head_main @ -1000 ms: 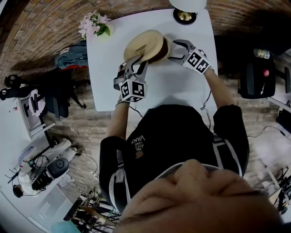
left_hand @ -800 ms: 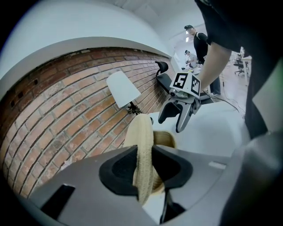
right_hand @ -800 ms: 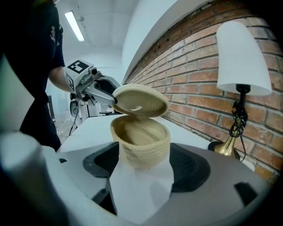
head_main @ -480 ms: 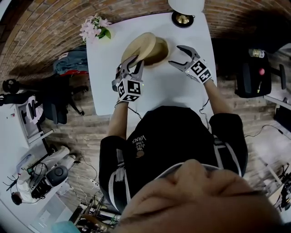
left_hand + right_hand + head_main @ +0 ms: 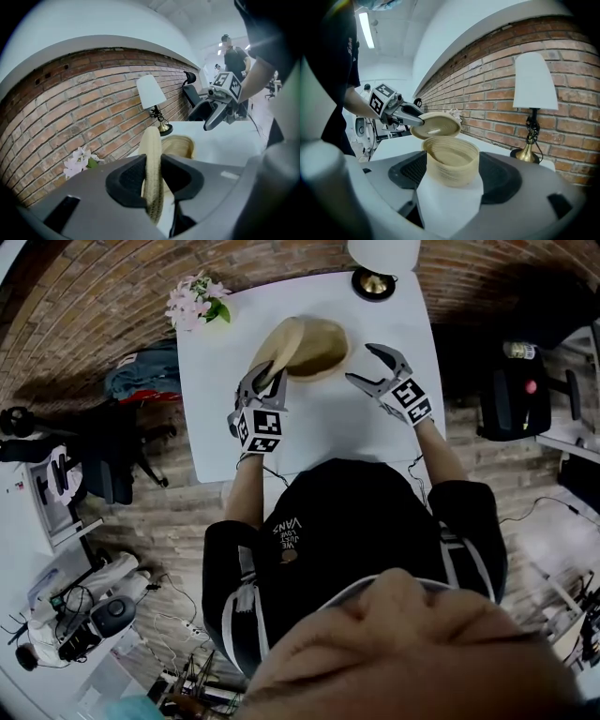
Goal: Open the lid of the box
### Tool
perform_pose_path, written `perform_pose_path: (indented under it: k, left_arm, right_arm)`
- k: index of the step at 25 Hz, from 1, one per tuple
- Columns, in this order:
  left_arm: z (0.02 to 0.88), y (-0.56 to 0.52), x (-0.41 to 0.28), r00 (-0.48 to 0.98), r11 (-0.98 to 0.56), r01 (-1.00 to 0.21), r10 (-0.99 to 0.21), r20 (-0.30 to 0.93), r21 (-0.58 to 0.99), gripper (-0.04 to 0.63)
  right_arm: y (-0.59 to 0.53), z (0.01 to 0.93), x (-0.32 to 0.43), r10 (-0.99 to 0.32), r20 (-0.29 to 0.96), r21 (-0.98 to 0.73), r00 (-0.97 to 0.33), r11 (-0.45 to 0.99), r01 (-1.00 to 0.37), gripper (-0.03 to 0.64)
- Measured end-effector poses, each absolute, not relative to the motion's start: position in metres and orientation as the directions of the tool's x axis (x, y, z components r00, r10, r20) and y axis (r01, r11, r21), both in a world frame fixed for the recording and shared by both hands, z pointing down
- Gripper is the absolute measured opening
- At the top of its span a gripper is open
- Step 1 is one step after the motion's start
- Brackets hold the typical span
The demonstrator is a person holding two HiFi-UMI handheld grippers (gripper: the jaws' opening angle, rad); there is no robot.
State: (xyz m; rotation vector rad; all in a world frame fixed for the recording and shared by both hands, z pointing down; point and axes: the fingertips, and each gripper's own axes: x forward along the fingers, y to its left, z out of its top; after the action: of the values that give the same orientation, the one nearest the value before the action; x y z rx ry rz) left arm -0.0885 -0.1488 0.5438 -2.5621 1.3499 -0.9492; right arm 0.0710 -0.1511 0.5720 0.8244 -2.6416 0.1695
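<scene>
A round woven box (image 5: pixel 319 351) stands open on the white table (image 5: pixel 370 432), its hollow inside showing. My left gripper (image 5: pixel 265 371) is shut on the rim of the woven lid (image 5: pixel 279 351), which tilts up on edge to the left of the box. In the left gripper view the lid (image 5: pixel 151 145) stands on edge between the pads, with the box (image 5: pixel 180 145) beyond it. My right gripper (image 5: pixel 361 364) is open, just right of the box and apart from it. In the right gripper view the box (image 5: pixel 451 159) sits ahead between the spread jaws, and the lid (image 5: pixel 436 124) hangs over it.
A lamp (image 5: pixel 375 277) stands at the table's far edge, and pink flowers (image 5: pixel 192 298) at the far left corner. A brick wall (image 5: pixel 543 37) runs behind the table. An office chair (image 5: pixel 511 395) stands to the right, with a bag (image 5: pixel 141 376) and equipment on the floor to the left.
The lid has come off the box and tipped up to the left in my left gripper. My right gripper has let go of the box's side and drawn back towards the person.
</scene>
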Motion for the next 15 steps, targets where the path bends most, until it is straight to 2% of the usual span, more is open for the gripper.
perform_pose_path:
  k: [15]
  left_arm:
    - [0.546,-0.135,-0.130,0.388,-0.526,-0.815,-0.807,0.445,-0.244,0.100]
  right_arm:
    - [-0.132,0.552,0.059,-0.608,0.345,-0.030,-0.715,0.754,-0.656,0.345]
